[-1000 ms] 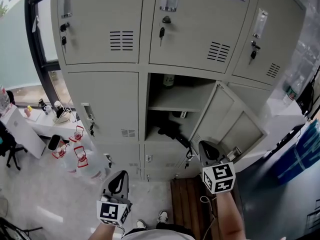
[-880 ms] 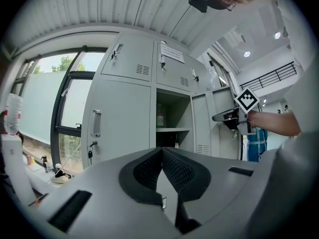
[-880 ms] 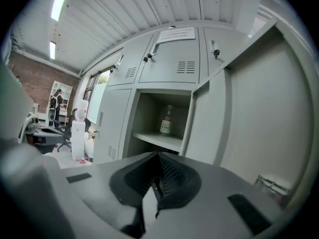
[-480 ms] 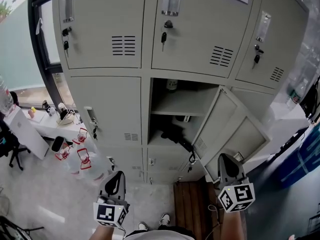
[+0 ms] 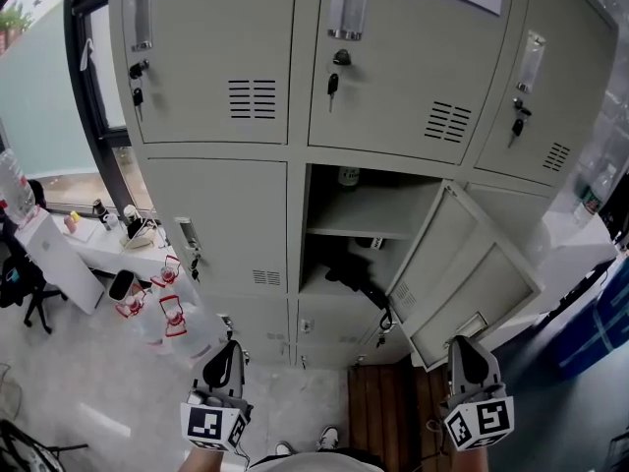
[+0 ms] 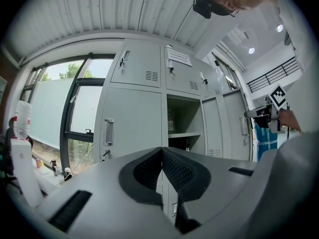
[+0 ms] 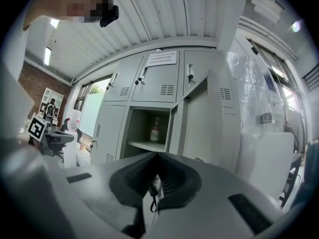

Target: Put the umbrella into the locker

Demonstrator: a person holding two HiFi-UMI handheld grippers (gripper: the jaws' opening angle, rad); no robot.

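Showing umbrella (image 5: 346, 274) in locker (image 5: 369, 212): head view only; left tool (image 6: 162, 149), right tool (image 7: 157, 155) closed empty.

Clear water jugs (image 5: 162, 313) with red handles, clustered on the pale floor (image 5: 79, 391). White table (image 5: 59, 259) beside the dark-framed window (image 5: 49, 96), bearing small bottles (image 5: 128, 219); black office chair (image 5: 25, 293) near it. Dark slatted wooden board (image 5: 393, 401) on the floor. Blue container (image 5: 601, 315) at right. Labelled bottle (image 7: 155, 129), upright.

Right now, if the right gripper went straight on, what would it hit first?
Probably the open locker compartment, just left of its door; nothing shows in between, though depth is unclear.
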